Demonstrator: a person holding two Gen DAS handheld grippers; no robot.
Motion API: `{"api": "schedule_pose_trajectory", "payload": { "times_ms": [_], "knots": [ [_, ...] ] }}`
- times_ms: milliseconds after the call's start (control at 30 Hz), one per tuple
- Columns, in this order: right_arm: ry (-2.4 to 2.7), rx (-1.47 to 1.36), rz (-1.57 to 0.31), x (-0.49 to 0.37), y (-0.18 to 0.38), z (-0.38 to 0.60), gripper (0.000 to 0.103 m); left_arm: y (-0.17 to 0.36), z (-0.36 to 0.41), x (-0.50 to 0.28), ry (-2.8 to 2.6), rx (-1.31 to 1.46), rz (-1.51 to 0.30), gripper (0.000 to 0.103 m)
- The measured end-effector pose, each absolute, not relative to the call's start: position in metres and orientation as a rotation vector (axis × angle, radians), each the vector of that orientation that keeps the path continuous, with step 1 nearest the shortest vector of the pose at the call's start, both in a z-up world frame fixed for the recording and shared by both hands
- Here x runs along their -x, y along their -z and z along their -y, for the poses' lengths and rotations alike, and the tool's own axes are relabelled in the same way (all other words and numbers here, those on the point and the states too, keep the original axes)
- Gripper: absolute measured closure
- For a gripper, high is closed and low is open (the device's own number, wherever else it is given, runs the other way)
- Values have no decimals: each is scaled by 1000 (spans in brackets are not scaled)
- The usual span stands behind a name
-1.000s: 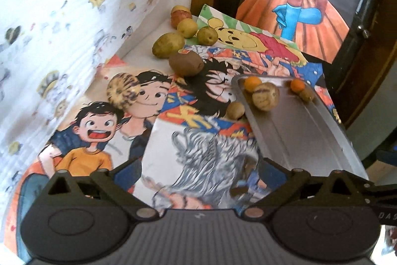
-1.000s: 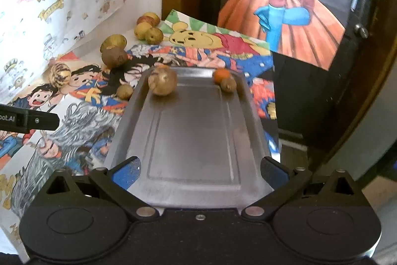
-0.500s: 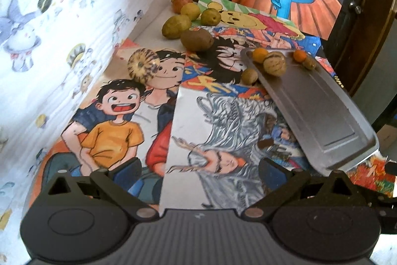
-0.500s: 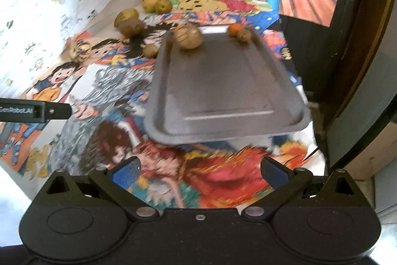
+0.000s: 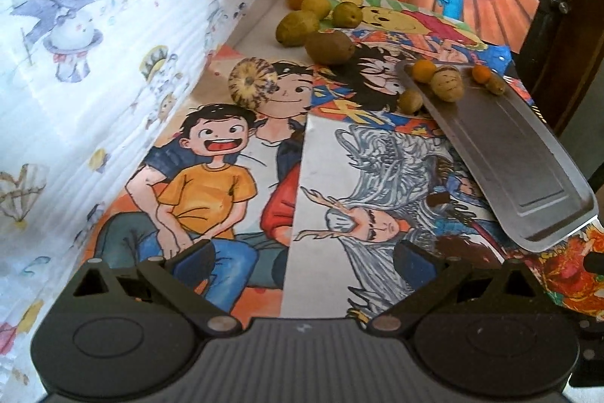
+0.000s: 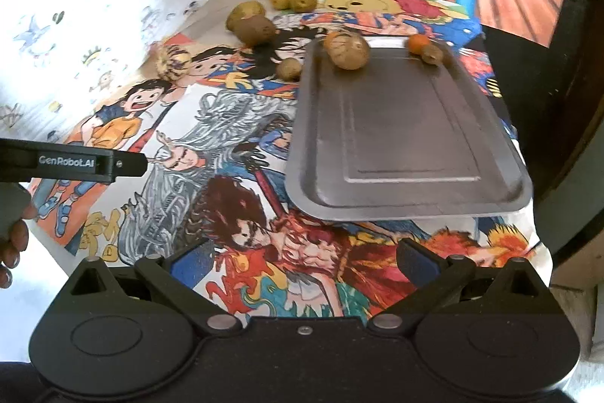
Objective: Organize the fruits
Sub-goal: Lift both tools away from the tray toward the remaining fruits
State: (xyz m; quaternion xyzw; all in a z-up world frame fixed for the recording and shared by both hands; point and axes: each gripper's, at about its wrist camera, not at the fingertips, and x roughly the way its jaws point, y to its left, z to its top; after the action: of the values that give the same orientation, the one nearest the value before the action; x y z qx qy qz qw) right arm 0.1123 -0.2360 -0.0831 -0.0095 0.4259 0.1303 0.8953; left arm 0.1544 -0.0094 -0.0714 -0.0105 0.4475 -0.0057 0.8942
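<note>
**Fruits on the tray and on the table**

The left gripper (image 5: 302, 253) was wide open and held nothing. The right gripper (image 6: 304, 253) was wide open too, and it was empty. Both hung above the table (image 6: 241, 214), which was covered with bright cartoon pictures.

A grey metal tray (image 6: 400, 138) lay on the right side of the table. Four fruits sat at its far end. A big striped brown fruit (image 6: 347, 51) was near the far left corner, with a small orange fruit (image 5: 423, 70) just beside it. Another small orange fruit (image 6: 418, 43) was near the far right corner, touching a little brown fruit (image 6: 432, 54).

The other fruits were off the tray. A small brown fruit (image 6: 288, 68) lay on the table just beside the tray's left edge. A round striped fruit (image 5: 251, 88) lay further left. A brown oval fruit (image 5: 329, 47) and a green-yellow fruit (image 5: 297, 27) touched each other behind that. A little bunch of yellow fruits (image 5: 316, 3) sat in the far corner by the wall.

In the right wrist view, a person's fingers (image 6: 13, 244) showed at the left edge.
</note>
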Motion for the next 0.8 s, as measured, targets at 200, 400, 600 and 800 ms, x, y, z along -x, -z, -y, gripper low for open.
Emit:
{"api": "schedule_pose_trajectory", "payload": {
  "times_ms": [200, 400, 600, 800],
  "knots": [
    [-351, 61, -870, -128, 77, 235, 1, 72, 7, -157, -36, 44, -936, 1],
    [-455, 119, -863, -154, 72, 236, 1, 74, 7, -165, -107, 81, -947, 1],
    [-570, 192, -847, -192, 69, 242, 1, 76, 9, -180, -193, 124, -958, 1],
    [-664, 255, -808, -235, 67, 246, 1, 78, 14, -205, -288, 162, -956, 1]
  ]
}}
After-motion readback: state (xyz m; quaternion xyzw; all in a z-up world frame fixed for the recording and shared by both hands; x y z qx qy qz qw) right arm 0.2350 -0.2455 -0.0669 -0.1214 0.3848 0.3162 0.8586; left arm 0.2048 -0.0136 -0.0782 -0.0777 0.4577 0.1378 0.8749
